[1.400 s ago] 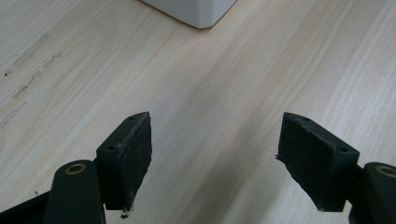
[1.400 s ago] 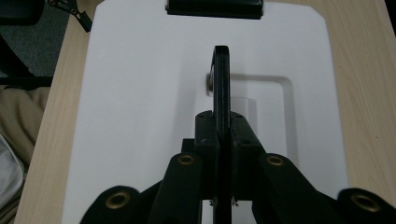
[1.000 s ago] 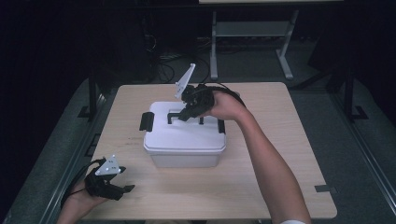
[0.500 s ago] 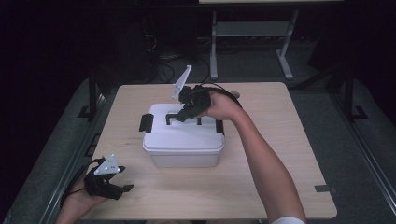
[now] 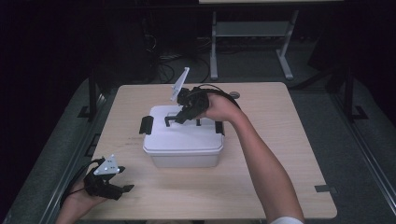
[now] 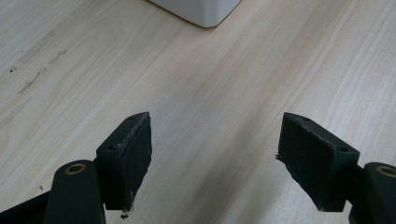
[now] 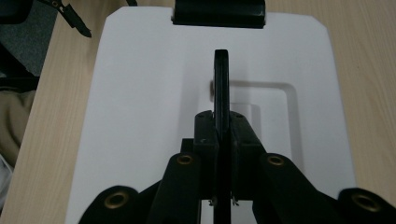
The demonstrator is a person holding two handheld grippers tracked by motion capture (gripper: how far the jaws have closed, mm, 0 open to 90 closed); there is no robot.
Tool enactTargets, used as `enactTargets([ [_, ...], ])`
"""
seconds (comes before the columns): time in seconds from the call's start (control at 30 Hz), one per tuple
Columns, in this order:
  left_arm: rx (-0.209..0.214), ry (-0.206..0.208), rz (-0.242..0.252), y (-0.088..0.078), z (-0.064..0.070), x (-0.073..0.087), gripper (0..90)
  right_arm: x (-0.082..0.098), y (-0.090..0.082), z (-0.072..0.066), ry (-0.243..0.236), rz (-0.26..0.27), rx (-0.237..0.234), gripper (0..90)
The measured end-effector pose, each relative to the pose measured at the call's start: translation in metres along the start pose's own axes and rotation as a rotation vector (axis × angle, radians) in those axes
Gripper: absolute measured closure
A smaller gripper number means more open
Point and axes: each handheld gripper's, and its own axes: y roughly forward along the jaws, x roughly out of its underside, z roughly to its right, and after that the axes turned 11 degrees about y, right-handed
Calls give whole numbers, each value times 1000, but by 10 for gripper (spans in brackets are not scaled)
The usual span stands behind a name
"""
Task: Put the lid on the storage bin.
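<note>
Two grippers are showing on my feed. Nearest me, my left gripper (image 5: 122, 183) is resting low at the near left corner of the wooden table (image 5: 289, 140), its jaws standing wide apart with nothing between them; in the left gripper view its pads (image 6: 135, 154) are framing bare wood, with a corner of the white box (image 6: 201, 11) beyond. Farther out, the white box (image 5: 182, 140) is sitting at the table's middle, lid on, a black latch (image 5: 146, 125) at its left end. I am holding my right gripper (image 5: 180, 116) over the lid, jaws clenched on the black handle (image 7: 221, 84), which is standing upright between the pads (image 7: 205, 135).
</note>
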Motion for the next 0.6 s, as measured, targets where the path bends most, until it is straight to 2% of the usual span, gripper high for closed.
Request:
enactTargets([
  [0.23, -2, 0, -3, -1, 0, 0, 257, 2, -1, -2, 5, 9, -8, 815],
  [0.43, 3, 8, -7, 1, 2, -1, 256, 5, -9, -6, 16, 30, -11, 723],
  [0.6, 4, 13, -5, 1, 3, -3, 257, 10, -15, -10, 25, 28, -1, 689],
])
